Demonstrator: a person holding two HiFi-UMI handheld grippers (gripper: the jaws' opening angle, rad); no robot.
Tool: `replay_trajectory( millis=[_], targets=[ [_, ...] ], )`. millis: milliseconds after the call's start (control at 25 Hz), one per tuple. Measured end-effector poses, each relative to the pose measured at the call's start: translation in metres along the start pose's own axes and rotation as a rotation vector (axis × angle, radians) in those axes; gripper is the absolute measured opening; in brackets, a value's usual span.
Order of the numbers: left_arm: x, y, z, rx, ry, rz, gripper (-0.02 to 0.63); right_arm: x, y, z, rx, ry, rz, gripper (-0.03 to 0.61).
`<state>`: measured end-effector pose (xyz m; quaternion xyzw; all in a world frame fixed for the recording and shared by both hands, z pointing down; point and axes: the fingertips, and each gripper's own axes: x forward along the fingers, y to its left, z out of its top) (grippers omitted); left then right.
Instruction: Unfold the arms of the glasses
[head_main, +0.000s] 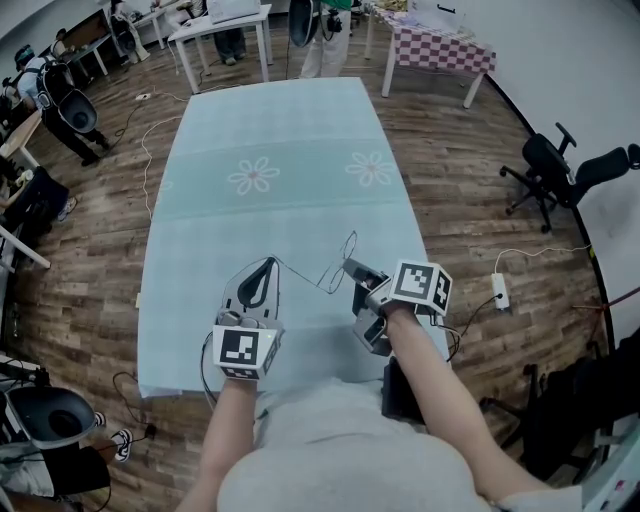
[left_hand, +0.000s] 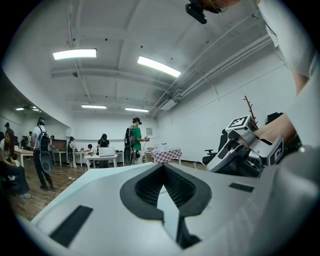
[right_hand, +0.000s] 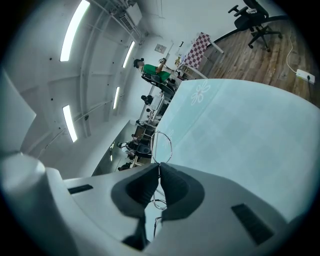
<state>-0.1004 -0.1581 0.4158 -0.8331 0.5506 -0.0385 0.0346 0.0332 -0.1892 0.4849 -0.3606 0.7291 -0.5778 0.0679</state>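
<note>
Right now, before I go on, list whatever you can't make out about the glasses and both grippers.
- Left gripper view: the left gripper is shut, but its own jaws hide whether an arm of the glasses is pinched.
- Head view: the wire is too thin to tell how far the arms are unfolded.
- Right gripper view: the right gripper, shut on the frame, covers the clamped part.
</note>
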Motion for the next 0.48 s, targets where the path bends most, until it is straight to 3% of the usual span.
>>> replay_trajectory(
  millis=[480],
  targets=[
    [-0.0002, -0.0003, -0.0014, -0.002, -0.001, 0.000, 0.008, 0.0008, 0.0002, -0.0018, -0.011, -0.005, -0.006, 0.017]
  ],
)
